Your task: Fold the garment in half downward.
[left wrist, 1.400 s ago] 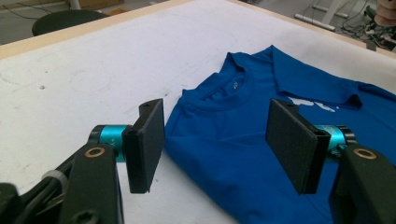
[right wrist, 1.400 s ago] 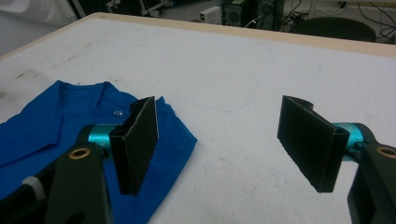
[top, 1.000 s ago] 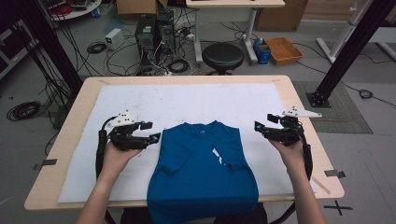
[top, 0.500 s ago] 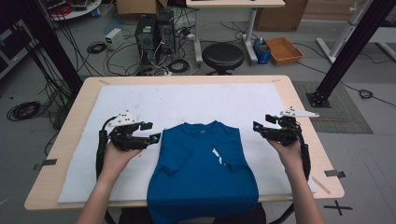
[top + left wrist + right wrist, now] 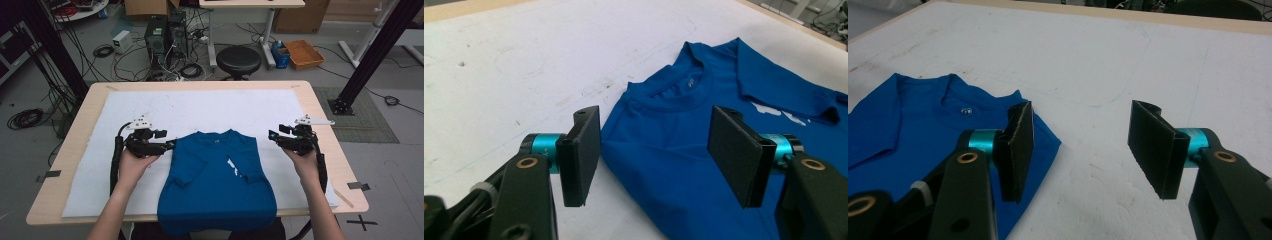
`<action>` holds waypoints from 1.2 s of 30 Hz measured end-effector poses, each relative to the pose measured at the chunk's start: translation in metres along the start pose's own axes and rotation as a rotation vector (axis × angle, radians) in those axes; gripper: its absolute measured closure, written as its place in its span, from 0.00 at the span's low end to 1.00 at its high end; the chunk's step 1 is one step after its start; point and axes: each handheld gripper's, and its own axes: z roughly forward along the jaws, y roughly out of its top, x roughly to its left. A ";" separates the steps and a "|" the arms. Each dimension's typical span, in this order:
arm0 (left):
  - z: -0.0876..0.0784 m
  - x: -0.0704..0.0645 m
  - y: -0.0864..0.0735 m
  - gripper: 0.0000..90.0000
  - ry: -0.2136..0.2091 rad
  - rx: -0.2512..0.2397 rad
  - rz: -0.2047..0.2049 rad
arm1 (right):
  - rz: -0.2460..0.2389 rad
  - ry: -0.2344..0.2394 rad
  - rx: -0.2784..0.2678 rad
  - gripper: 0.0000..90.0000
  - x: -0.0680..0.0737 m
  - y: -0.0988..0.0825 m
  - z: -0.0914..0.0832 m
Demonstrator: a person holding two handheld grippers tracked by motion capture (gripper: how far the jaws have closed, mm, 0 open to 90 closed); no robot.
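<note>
On the white-covered worktop [image 5: 100, 200] | blue T-shirt [image 5: 220, 185] lies flat (hem over the near edge) | left claw [image 5: 170, 145] gapes at its shoulder, gripping nothing | right claw [image 5: 272, 135] beside the other shoulder, jaws just closing, nothing between.

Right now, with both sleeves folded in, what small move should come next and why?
Probably slide the left hand-held gripper onto the blue T-shirt shoulder edge and pinch it: its jaws stand open there, while the right hand-held gripper, jaws just closing on nothing, sits apart.

One blue T-shirt [image 5: 217, 180], two claws [image 5: 170, 145] [image 5: 271, 135]
</note>
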 end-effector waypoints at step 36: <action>0.064 0.029 -0.002 0.63 0.086 0.171 -0.121 | 0.020 -0.054 0.166 0.64 0.012 0.002 0.071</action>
